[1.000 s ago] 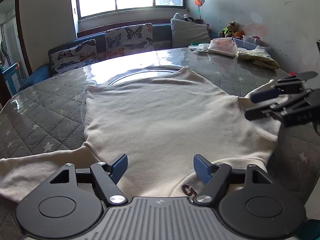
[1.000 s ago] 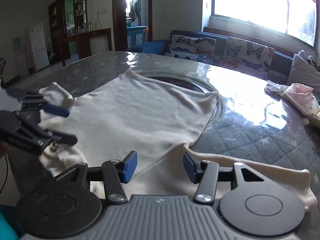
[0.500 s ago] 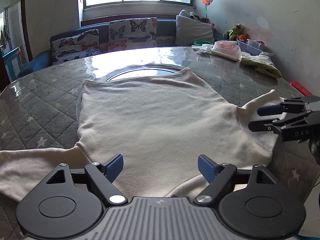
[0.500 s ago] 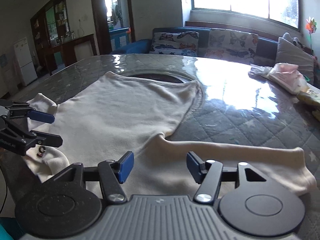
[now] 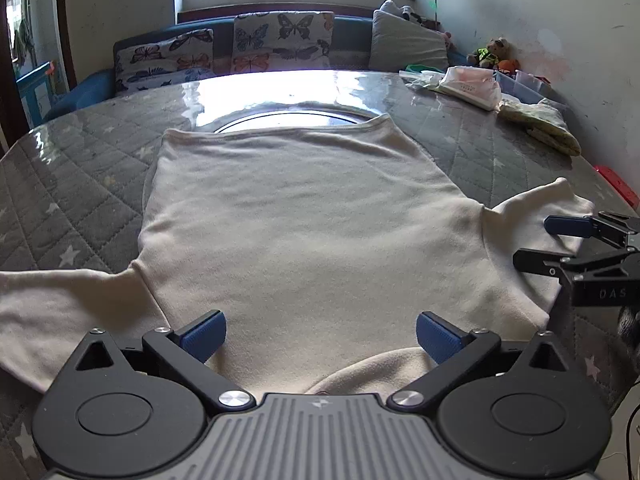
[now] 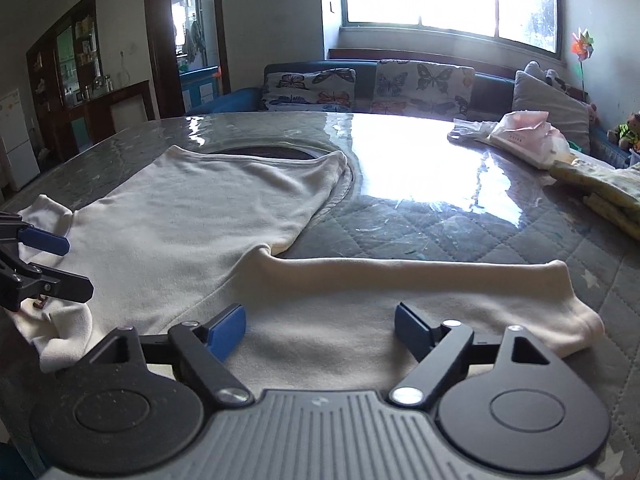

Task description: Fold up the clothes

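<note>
Shirt [image 5: 304,216], cream, long-sleeved, spread flat on the quilted table [image 5: 72,200] under a glossy clear cover. Hem toward top of the left wrist frame, over a round inset in the table; collar at bottom centre, just ahead of the camera. One sleeve runs off lower left; the other lies at centre right.

Left gripper [image 5: 318,334]: jaws opening, very wide, blue pads over the collar and shoulder cloth; nothing pinched between them.

Right gripper [image 6: 320,330]: jaws opening too, wide, low over the right sleeve [image 6: 420,276], which stretches straight toward the right of that frame, cuff at lower right. No cloth clamped. In the left wrist view the same gripper shows at the right edge, above the sleeve.

Other clutter: folded pale fabrics and a bag at upper right, well apart from the shirt. Butterfly cushions on the sofa beyond.

Step, as judged: garment laid out and let go; folding proper not started. Next move likely calls for taking a sleeve or shoulder edge and carrying it across the body. Needs a bite on a single layer edge, pads down to the table, without dragging the smoothed torso out of square.
</note>
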Tool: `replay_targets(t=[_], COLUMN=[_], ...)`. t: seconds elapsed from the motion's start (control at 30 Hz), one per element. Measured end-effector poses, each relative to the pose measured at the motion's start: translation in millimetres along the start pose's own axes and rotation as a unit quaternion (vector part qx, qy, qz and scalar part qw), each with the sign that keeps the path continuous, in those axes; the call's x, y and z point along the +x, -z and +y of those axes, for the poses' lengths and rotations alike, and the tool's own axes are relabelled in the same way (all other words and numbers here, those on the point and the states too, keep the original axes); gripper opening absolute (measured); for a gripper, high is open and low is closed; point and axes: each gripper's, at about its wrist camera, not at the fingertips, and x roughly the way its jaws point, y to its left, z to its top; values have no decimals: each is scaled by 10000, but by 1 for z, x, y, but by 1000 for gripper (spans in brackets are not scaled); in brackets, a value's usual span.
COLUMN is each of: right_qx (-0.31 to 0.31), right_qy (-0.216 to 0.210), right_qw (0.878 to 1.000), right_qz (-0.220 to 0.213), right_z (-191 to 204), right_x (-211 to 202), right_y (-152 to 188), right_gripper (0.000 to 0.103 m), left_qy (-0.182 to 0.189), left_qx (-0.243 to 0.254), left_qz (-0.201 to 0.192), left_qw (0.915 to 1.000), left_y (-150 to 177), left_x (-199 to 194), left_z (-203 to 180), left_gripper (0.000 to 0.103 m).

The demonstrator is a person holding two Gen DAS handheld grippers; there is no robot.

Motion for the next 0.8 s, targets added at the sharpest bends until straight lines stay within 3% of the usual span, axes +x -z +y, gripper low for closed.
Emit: replay_targets(t=[0.27, 0.8], right_qx=[-161, -187], right_qy=[-8, 17], right_qw=[9999, 9998], right_qz=[31, 28], right_z=[6, 7], right_x=[4, 3], right_y=[2, 4], right_gripper=[103, 103], left_qy=[-123, -386], left_qx=[-7, -4], left_qz=[99, 236], left_qw=[9999, 9990], left_y=[-1, -4], left_x=[4, 9], left_z=[-3, -10], left_gripper=[103, 103])
